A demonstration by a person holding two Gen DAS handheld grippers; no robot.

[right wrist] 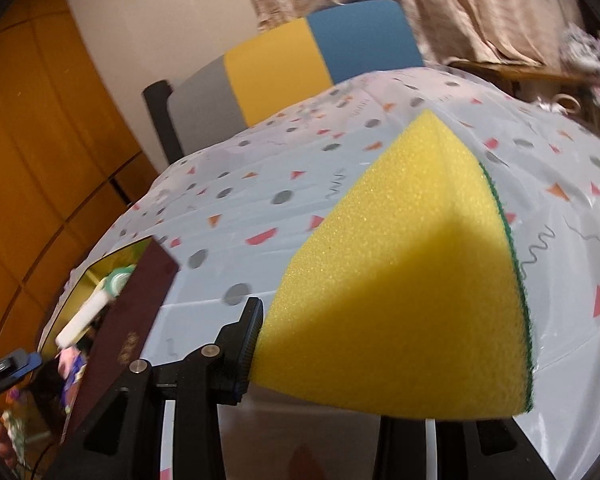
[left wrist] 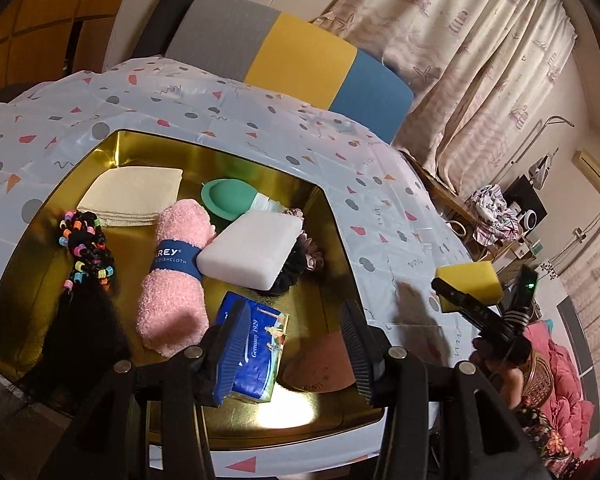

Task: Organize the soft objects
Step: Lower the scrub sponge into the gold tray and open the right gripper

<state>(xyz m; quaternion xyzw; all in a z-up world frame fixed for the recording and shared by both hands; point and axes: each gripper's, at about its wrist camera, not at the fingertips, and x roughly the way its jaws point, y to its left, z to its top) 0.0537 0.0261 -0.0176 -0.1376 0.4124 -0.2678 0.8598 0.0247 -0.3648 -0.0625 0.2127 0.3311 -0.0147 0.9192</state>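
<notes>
Left gripper (left wrist: pixel 290 354) angled downward over the near part of a shiny gold rectangular tray (left wrist: pixel 332 216), jaws standing apart with nothing pressed between them. Inner face of the left jaw just beside, perhaps touching, a blue plastic-wrapped tissue pack (left wrist: pixel 256 344) lying flat on the tray floor; right jaw clear of it, above a round brownish pad (left wrist: pixel 320 364). Cannot tell whether the left jaw actually touches the pack.

Right gripper (right wrist: pixel 380 340) raised above the counter (right wrist: pixel 300 184), well to the right of the tray, tilted downward and rolled to one side. Jaws clamped on a yellow foam sponge with a thin green scouring layer (right wrist: pixel 400 272), which fills most of the right wrist view; only one black ridged jaw visible there, pressed into the foam. Same sponge seen small from the left wrist view (left wrist: pixel 470 286), held off the white sheet with grey dots and red triangles.

Inside the tray: rolled pink fluffy dishcloth with a blue paper band (left wrist: pixel 176 276), white rectangular foam block (left wrist: pixel 252 256) leaning over a dark scrunchie (left wrist: pixel 288 276), folded cream cloth (left wrist: pixel 136 196), teal round silicone piece (left wrist: pixel 224 196), black hairpiece with coloured beads (left wrist: pixel 84 252).
</notes>
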